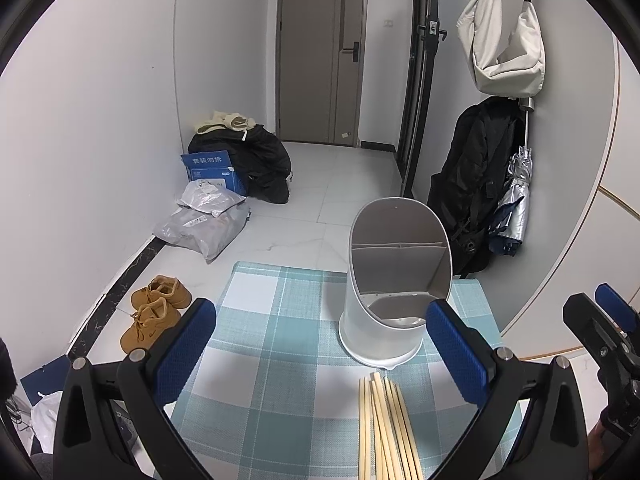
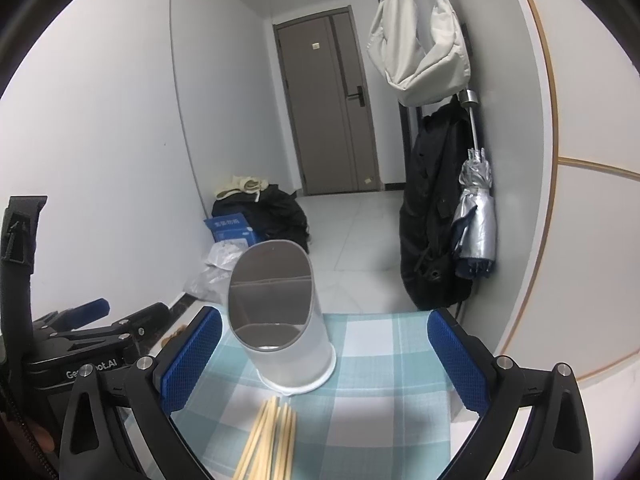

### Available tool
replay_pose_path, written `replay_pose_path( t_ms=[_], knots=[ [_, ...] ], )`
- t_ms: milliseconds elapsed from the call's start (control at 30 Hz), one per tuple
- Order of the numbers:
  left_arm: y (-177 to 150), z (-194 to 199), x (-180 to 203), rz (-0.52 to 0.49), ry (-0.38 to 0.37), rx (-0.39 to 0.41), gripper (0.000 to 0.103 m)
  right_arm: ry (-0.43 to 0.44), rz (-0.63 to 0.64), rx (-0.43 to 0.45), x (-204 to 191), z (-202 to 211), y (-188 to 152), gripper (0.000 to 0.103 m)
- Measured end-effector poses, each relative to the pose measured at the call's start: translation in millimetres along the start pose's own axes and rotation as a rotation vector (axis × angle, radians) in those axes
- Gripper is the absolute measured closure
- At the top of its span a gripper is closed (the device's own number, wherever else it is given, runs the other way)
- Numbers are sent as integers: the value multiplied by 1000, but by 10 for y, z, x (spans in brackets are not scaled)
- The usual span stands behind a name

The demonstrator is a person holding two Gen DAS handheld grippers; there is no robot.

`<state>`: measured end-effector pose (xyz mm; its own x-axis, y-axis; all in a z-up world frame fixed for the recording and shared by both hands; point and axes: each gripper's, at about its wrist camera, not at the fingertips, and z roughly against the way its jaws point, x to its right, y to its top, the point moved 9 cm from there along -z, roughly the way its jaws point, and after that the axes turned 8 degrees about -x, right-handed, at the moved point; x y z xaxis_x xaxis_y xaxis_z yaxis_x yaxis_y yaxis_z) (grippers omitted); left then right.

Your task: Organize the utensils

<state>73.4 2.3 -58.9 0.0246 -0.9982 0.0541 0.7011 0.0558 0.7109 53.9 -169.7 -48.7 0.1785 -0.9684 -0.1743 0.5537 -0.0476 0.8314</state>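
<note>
Door (image 1: 320, 52) closed at the top centre of both views; white walls, pale tiled floor.

Checked tablecloth (image 1: 272, 320), teal and white, fills the lower centre of each view.

Black coat (image 1: 476, 184) hangs at right, a cream bag (image 1: 500, 40) above it and a folded silver umbrella (image 1: 516, 200) beside it. Both views show these.

Pile of dark clothes (image 1: 260, 164), a blue box (image 1: 212, 172) and grey parcels (image 1: 204, 224) sit at the left wall. Left wrist view shows them whole; in the right wrist view the holder hides part of the parcels.

Brown shoes (image 1: 156, 312) on the floor left of the cloth: clear only in the left wrist view.

Utensil holder (image 1: 392, 280), white, upright on the cloth, oval mouth with a divider inside. Centre right in the left wrist view, centre in the right wrist view.

Chopsticks (image 1: 388, 432), pale wood, lie bundled flat on the cloth at bottom centre, tips just short of the holder's base. Nothing grips them.

Left gripper (image 1: 320, 356): blue pads spread wide, empty. Seen side-on at lower left of the right wrist view.

Right gripper (image 2: 324, 360): blue pads spread wide, empty. The left wrist view catches only its edge at far right.
</note>
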Motion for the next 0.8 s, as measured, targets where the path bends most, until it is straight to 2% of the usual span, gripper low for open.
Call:
replay_pose_path(
  t_ms=[800],
  knots=[
    [10, 21, 4, -8, 1, 9, 1, -11, 18, 17, 7, -14, -8, 0]
  ],
)
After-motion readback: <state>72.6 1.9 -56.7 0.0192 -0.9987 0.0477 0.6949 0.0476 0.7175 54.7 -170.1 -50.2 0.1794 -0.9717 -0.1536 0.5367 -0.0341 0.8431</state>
